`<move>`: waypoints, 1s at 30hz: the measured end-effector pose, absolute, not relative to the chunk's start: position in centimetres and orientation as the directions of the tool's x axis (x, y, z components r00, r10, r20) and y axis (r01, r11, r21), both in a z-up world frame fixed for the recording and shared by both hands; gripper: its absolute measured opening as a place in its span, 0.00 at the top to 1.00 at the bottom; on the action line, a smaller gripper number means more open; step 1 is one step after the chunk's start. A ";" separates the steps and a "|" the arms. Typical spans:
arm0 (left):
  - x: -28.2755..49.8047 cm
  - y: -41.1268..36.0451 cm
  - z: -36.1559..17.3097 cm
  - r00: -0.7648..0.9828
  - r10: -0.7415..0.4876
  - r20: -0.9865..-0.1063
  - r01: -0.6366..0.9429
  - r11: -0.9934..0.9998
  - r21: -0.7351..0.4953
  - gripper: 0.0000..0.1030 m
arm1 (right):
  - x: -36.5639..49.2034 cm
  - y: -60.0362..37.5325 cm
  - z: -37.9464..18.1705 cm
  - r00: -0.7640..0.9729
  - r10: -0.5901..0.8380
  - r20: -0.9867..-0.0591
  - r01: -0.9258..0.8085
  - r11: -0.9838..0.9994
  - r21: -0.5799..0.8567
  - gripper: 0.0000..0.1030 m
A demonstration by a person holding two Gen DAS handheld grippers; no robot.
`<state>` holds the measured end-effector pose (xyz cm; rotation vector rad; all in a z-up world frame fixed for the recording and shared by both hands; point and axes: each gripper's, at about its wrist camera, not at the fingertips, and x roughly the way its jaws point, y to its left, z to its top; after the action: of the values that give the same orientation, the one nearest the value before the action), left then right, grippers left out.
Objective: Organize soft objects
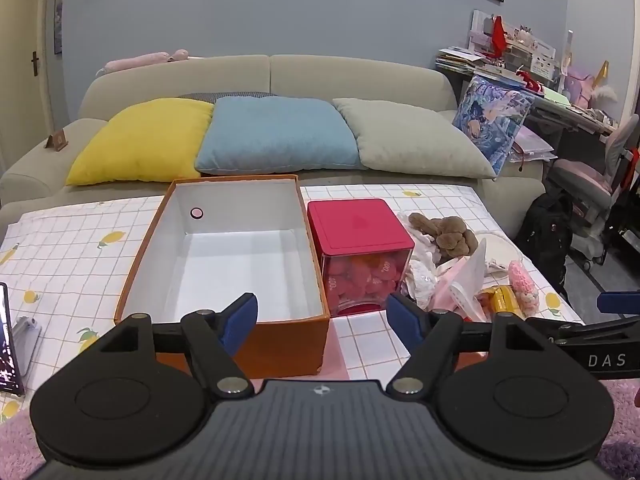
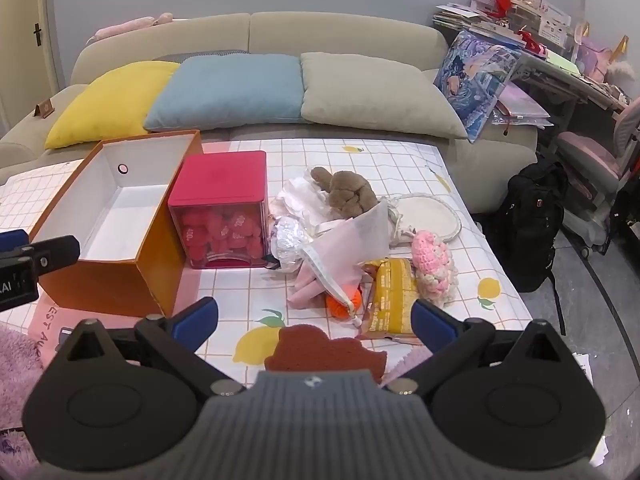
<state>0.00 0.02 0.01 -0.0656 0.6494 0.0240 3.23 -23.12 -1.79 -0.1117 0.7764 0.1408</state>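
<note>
Right claw [image 2: 314, 320] body hides the brown cloth's [image 2: 320, 350] near edge.

"DAS" on right tongs [image 1: 612, 360]

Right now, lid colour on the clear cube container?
Red lid, solid, no pattern. Clearest in the right wrist view.

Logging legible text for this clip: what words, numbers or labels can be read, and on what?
"DAS" on the right gripper, seen from the left wrist.
"100" on the pink pieces inside the red-lidded box, printed upside down.
"EST AU", cut off, on the pink sheet under the orange box.
Yellow packet: print too blurred to read.
Papers on the desk: too small.
</note>
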 end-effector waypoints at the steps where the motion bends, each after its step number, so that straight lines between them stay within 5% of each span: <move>1: 0.0 0.0 0.0 0.797 0.005 -0.604 -0.045 0.998 -0.052 0.16 | 3.2 -23.1 -1.8 0.705 0.085 -0.704 -0.168 0.985 -0.048 0.03; 30: -0.3 -0.5 0.1 0.836 -0.005 -0.549 -0.025 0.999 -0.046 0.00 | 3.2 -23.0 -2.0 0.697 0.086 -0.712 -0.170 0.984 -0.048 0.03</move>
<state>-0.34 -0.47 0.11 -0.0520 0.5811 0.0105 3.16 -23.02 -1.97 -0.1134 0.7875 0.1429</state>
